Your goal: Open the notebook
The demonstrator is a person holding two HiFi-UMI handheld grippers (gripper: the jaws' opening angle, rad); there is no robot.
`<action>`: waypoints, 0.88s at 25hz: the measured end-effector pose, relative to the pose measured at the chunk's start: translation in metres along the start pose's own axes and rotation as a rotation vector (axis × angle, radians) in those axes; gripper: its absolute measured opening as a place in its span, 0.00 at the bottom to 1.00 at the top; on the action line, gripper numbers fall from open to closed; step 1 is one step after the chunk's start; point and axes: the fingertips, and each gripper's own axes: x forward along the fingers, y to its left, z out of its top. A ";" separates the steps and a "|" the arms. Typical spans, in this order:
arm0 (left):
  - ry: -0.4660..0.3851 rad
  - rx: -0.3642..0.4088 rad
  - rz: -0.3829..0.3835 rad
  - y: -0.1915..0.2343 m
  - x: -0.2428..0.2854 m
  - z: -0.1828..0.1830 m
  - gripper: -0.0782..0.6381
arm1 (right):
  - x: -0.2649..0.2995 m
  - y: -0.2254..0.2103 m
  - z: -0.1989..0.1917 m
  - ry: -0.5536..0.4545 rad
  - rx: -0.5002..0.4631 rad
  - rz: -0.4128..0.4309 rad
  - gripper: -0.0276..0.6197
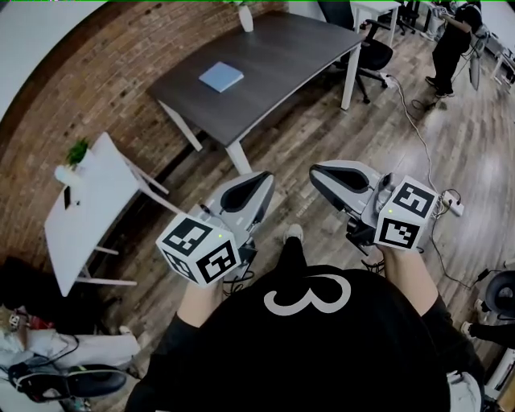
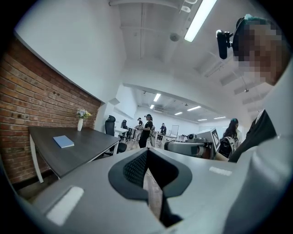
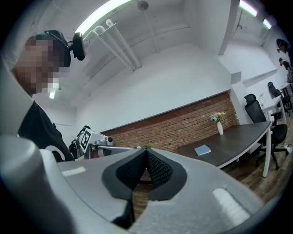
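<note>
A light-blue closed notebook (image 1: 221, 76) lies flat on a dark table (image 1: 282, 56) well ahead of me. Both grippers are held level in front of the person's chest, far short of the table. My left gripper (image 1: 262, 179) is shut with nothing in it, and so is my right gripper (image 1: 317, 172). In the left gripper view the notebook (image 2: 63, 141) rests on the table (image 2: 84, 153) off to the left of the closed jaw tips (image 2: 146, 154). The right gripper view has the notebook (image 3: 202, 150) to the right of its closed tips (image 3: 146, 153).
A white vase (image 1: 245, 16) stands at the dark table's far end. A small white table (image 1: 88, 213) with a potted plant (image 1: 77, 151) is at the left by the brick wall. An office chair (image 1: 372, 53), a standing person (image 1: 455, 40) and floor cables (image 1: 418, 117) are to the right.
</note>
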 end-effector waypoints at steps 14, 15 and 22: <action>0.049 -0.075 -0.023 0.158 0.107 0.015 0.13 | 0.100 -0.159 0.006 0.058 0.112 -0.026 0.04; 0.052 -0.086 -0.021 0.175 0.117 0.018 0.13 | 0.111 -0.174 0.007 0.068 0.124 -0.027 0.04; 0.095 -0.120 -0.015 0.282 0.186 0.031 0.13 | 0.186 -0.278 0.015 0.124 0.181 -0.031 0.04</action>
